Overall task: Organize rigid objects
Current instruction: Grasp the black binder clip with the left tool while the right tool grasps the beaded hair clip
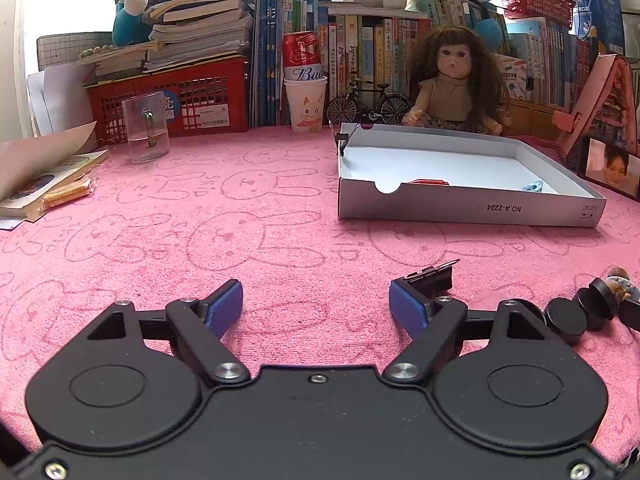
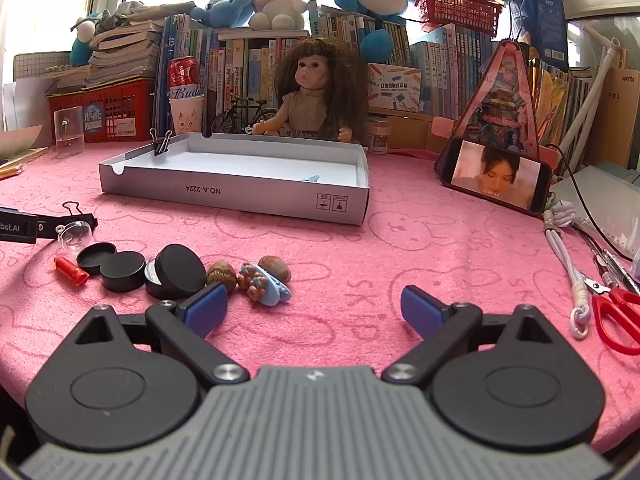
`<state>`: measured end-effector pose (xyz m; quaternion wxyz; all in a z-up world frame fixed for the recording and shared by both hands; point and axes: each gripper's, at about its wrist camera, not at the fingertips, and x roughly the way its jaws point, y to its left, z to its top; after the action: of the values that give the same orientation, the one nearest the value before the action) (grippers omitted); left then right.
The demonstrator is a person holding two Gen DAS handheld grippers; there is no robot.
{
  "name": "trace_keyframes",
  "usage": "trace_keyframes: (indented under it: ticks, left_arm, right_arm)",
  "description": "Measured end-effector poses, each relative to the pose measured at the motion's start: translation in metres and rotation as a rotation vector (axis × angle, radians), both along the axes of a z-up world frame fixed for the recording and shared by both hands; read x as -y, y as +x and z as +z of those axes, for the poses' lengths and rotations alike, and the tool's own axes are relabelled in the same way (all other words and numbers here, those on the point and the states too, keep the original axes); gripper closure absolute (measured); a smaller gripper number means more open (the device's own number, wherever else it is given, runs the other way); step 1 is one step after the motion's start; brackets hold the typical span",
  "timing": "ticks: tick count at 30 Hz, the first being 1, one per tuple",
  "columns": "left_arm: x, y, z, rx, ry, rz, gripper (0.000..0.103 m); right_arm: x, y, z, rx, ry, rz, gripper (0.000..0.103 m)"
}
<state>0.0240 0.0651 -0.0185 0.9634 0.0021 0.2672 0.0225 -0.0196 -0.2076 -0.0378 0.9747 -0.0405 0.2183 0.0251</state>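
A shallow grey cardboard box (image 1: 472, 208) (image 2: 240, 196) lies on the pink cloth, with a red item (image 1: 429, 181) and a small blue item (image 1: 533, 186) (image 2: 310, 178) inside and a binder clip (image 2: 162, 145) on its rim. My left gripper (image 1: 316, 304) is open and empty above the cloth; a black binder clip (image 1: 434, 278) lies just beyond its right finger. My right gripper (image 2: 314, 306) is open and empty. Ahead of its left finger lie black round tins (image 2: 176, 270), brown nuts (image 2: 274, 266), a blue figurine (image 2: 266, 284) and a red tube (image 2: 72, 271).
A glass mug (image 1: 145, 128), red basket (image 1: 172, 96), cup with can (image 1: 305, 100), doll (image 1: 452, 84) and toy bicycle (image 1: 368, 104) stand at the back. A phone (image 2: 496, 176), white cord (image 2: 568, 264) and red scissors (image 2: 616, 312) lie right. Books (image 1: 44, 184) lie left.
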Motion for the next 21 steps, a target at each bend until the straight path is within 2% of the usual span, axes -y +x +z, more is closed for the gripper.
trace_keyframes:
  ticks: [4, 8, 21]
  left_arm:
    - [-0.001, -0.006, 0.003, 0.042, -0.028, 0.005, 0.024]
    - [0.005, -0.016, 0.006, 0.073, -0.021, -0.023, 0.023]
    - [0.013, -0.017, 0.002, 0.027, -0.018, -0.038, 0.023]
  right_arm:
    - [0.0, 0.0, 0.0, -0.001, 0.001, -0.001, 0.005]
    - [-0.004, 0.003, 0.0, -0.005, 0.006, -0.009, 0.005]
    - [0.002, 0.003, 0.001, -0.005, -0.014, -0.049, 0.006]
